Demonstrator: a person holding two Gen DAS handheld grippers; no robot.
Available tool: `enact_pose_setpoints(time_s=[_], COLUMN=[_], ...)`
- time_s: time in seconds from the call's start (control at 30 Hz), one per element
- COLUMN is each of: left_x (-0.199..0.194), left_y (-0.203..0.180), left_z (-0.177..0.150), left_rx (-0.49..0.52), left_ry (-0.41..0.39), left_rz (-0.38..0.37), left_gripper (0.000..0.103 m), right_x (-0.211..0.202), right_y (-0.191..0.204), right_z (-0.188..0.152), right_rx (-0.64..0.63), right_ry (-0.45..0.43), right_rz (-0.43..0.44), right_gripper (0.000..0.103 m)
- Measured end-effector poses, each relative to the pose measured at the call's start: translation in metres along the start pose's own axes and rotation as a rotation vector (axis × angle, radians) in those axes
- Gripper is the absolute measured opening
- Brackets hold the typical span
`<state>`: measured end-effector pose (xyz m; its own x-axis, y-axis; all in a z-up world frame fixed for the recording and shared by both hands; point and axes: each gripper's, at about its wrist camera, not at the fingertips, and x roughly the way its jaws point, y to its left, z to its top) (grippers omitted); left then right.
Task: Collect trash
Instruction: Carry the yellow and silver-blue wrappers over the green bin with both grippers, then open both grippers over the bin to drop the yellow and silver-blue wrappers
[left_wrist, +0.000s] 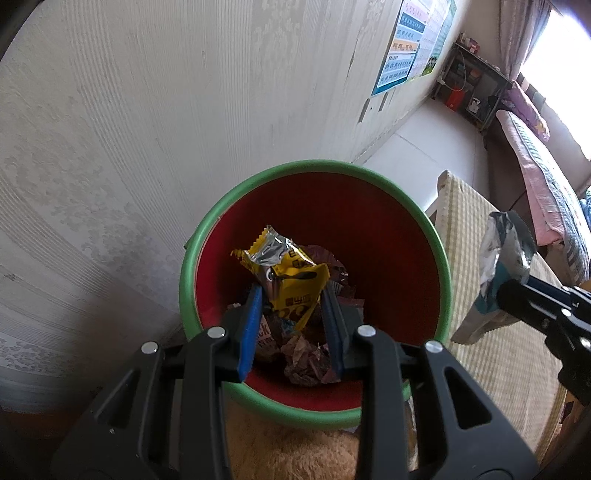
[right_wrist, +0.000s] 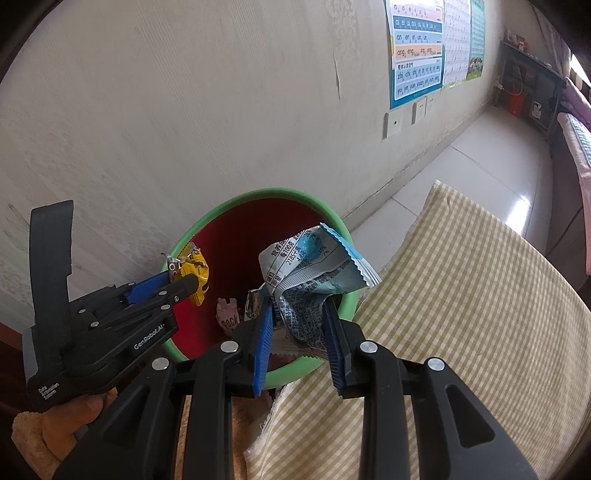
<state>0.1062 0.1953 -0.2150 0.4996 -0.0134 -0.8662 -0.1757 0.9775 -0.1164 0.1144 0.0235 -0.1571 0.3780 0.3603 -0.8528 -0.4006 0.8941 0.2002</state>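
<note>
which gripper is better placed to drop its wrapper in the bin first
Left. The left gripper holds its yellow foil wrapper over the middle of the green-rimmed red bin. The right gripper holds its blue-and-white wrapper over the bin's near rim beside the checked cushion.

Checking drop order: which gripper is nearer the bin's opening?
Left. The left gripper holds its yellow wrapper over the bin; the right gripper sits near the rim.
</note>
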Motion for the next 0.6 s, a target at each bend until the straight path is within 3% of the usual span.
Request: enact_pose_setpoints(time_s=[0.47, 0.53, 0.6], left_x=[0.018, 0.019, 0.021], left_y=[0.002, 0.003, 0.005], left_z=[0.009, 0.01, 0.01], left_rx=[-0.008, -0.015, -0.029], left_ry=[0.029, 0.03, 0.034], left_rz=[0.0, 0.003, 0.004], left_gripper=[0.03, 0.038, 0.054], right_x=[0.01, 0.011, 0.011], right_y=[0.003, 0.003, 0.002], right_z=[0.003, 0.003, 0.003], right_rx=[-0.001, -0.001, 0.0], right_ry=[0.009, 0.009, 0.004], right_rz=[-0.003, -0.003, -0.001], right_gripper=[0.027, 0.029, 0.036])
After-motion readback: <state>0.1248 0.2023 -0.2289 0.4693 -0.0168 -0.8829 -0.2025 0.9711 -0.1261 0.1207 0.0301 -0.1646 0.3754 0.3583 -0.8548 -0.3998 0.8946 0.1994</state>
